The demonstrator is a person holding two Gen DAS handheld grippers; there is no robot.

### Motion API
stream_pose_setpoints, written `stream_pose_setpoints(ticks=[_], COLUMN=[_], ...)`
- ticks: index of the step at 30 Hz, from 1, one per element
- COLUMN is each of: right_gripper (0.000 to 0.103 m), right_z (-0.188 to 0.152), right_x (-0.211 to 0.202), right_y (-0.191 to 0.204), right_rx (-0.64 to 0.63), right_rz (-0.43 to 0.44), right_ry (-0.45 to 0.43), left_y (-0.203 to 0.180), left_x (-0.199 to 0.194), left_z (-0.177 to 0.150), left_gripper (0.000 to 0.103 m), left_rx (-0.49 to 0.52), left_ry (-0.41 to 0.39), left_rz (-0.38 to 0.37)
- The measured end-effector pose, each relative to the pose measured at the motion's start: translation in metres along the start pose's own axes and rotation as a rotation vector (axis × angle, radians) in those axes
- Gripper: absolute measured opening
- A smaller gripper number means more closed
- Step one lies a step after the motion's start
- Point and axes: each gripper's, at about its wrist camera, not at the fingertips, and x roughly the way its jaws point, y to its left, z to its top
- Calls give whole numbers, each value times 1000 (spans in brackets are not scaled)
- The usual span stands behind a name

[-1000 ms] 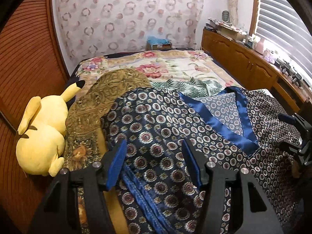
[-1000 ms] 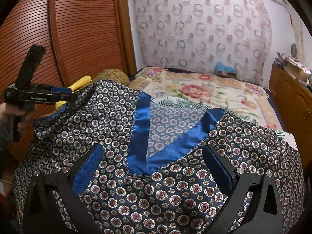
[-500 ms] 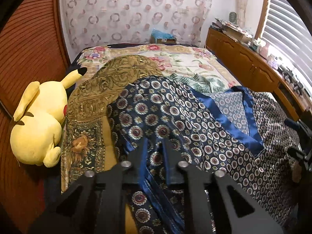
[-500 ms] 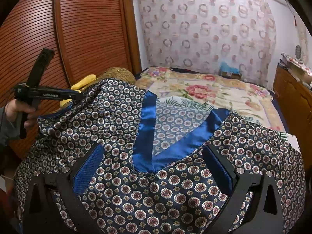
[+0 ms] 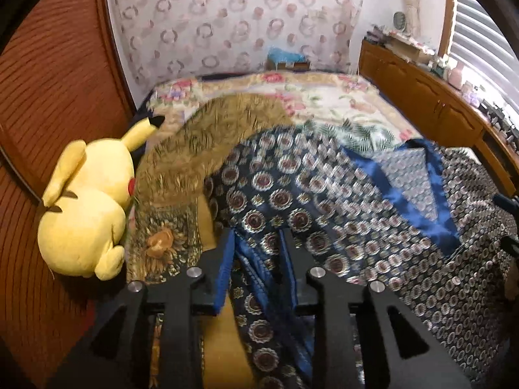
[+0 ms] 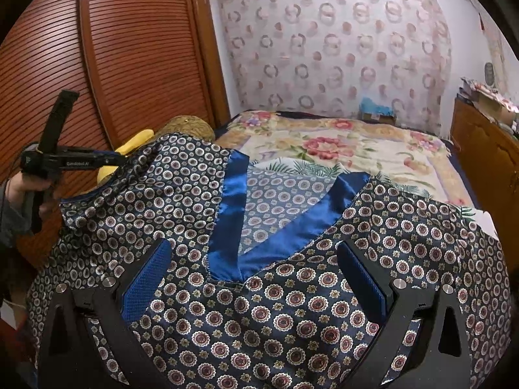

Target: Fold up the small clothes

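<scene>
The patterned top (image 6: 292, 308) is lying spread across the near end of the bed (image 6: 340, 149), neckline pointing toward the far wall, and its long axis is running side to side between the two claws, so the coming fold looks to hinge on the left edge being carried across toward the right. The left claw (image 5: 256, 253) is sitting right at that left edge, where the blue-trimmed hem is bunching up between its fingers; its jaws have just been opening again after a pinch and are now standing narrow, with the fabric between them, though the blur makes it hard to say whether the pads are actually pressing on it. The right claw (image 6: 256, 275) is hovering over the chest of the top just below the V of the collar, its jaws spread wide and holding nothing, the cloth running flat beneath them. So the left hand is the nearer one to a graspable edge. The top is looking thin and slippery, a dark navy satin printed with small round medallions and banded in shiny plain blue at the neck; it is draping in soft ridges rather than lying crisp. A yellow plush toy (image 5: 87, 214) is resting beside the top's left side, against the ribbed wooden wardrobe door (image 6: 123, 58), near enough to catch a sweeping sleeve.
</scene>
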Motion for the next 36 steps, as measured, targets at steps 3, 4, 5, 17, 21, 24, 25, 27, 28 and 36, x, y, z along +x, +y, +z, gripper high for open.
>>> stream_pose_setpoints(ticks=[3,4,5,17,21,24,25,27,28,36], right_gripper=[103,103,103,103,103,103,103,103,103,103], right_z=[-1,-2,-2,-4,-4,-4,-3,-2,-2,-2], right_x=[1,1,1,3,4,4,3,1,0,-25], right_y=[1,1,1,-3,-3,-3,-4,-4,-5,-21], right_rx=[0,-1,-1,13,15,15,16,18,18,29], right_rz=[4,5,5,11,12,9,8,6,4,-35], right_ry=[1,1,1,7,6,3,1,-4,-7,-24], left_y=[0,-1,-1,-6,-20,-40,-47,-62,-69,-96], left_x=[14,17,18,13,-9,-27,-31,-35,-36,-41], left_z=[-4,-5,-5,-4,3,11,14,20,23,31], left_gripper=[27,27,27,1,0,0,0,0,1,38], left_rx=[1,0,-2,17,32,73,87,114,126,165], left_ry=[36,38,37,8,-55,-94,-100,-108,-108,-141], left_rz=[-12,-12,-14,-8,-40,-80,-92,-109,-120,-144])
